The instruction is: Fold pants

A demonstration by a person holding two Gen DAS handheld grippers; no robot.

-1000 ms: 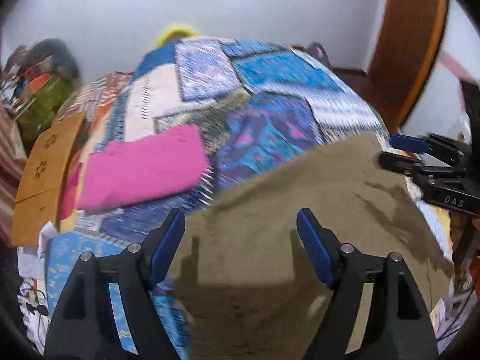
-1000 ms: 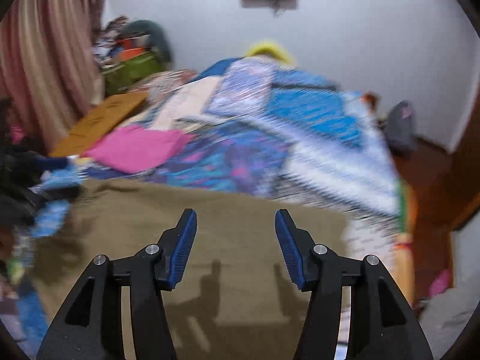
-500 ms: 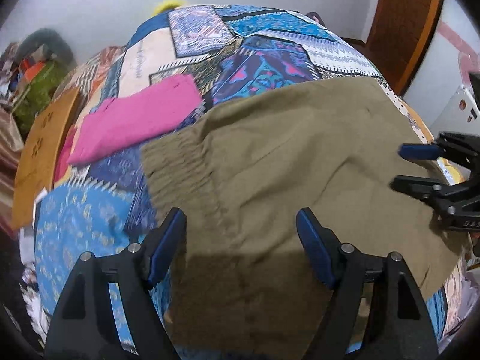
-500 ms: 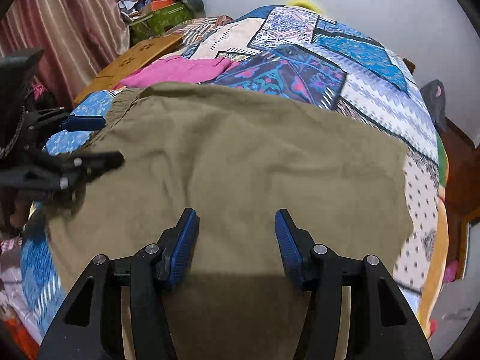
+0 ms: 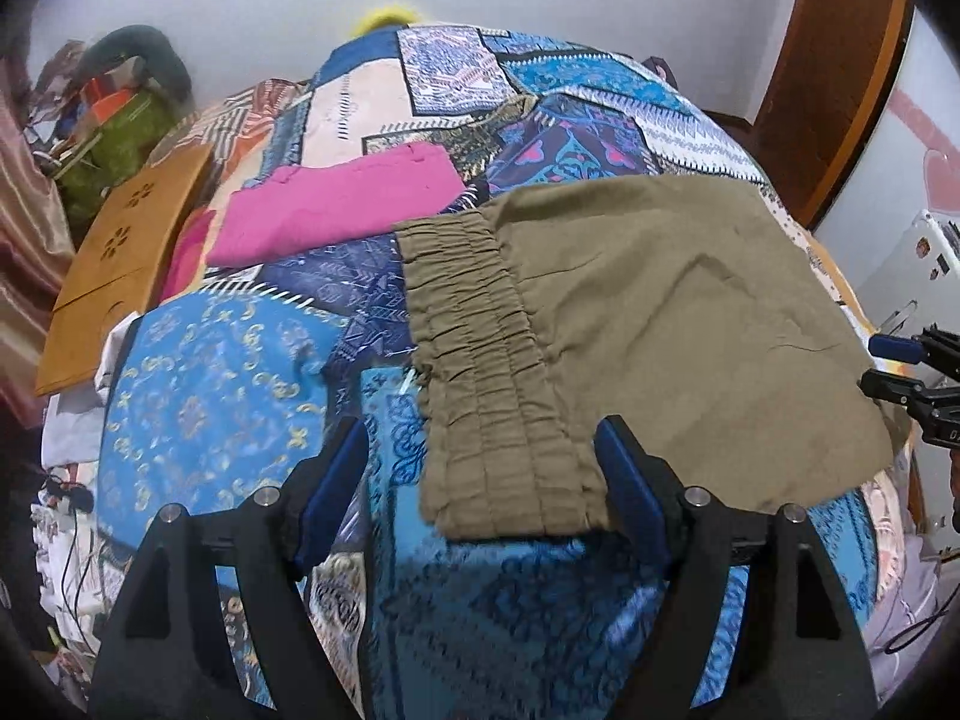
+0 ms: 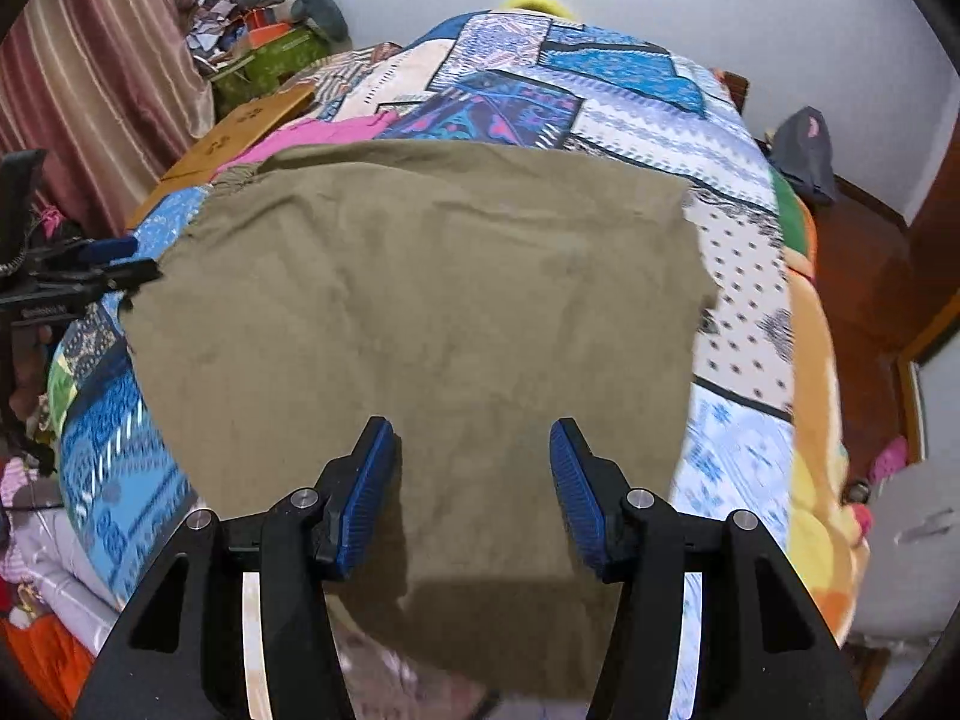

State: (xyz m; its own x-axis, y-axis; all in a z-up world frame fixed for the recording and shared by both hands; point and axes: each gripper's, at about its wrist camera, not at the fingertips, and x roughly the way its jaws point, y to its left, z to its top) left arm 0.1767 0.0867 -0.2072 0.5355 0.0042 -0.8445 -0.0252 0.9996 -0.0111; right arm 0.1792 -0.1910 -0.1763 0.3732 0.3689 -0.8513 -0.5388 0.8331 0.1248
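Note:
Olive-green pants [image 5: 660,324] lie spread flat on the patchwork bed, with the gathered elastic waistband [image 5: 480,360] at their left end. My left gripper [image 5: 480,498] is open and empty, hovering just above the near end of the waistband. In the right wrist view the pants [image 6: 432,300] fill the middle and their near edge hangs over the bed's front. My right gripper [image 6: 474,486] is open and empty above that near part. Each gripper shows at the edge of the other's view: the right gripper [image 5: 900,366] and the left gripper [image 6: 90,276].
A folded pink garment [image 5: 336,204] lies on the bedspread [image 5: 204,396] beyond the waistband. A brown board [image 5: 114,264] leans at the bed's left side. Clutter and a green bag [image 5: 114,144] sit at the far left. A wooden door [image 5: 834,72] stands at right.
The pants came down from being held up and now lie flat on the bed. Both grippers have pulled back toward the bed's near edge and stay open.

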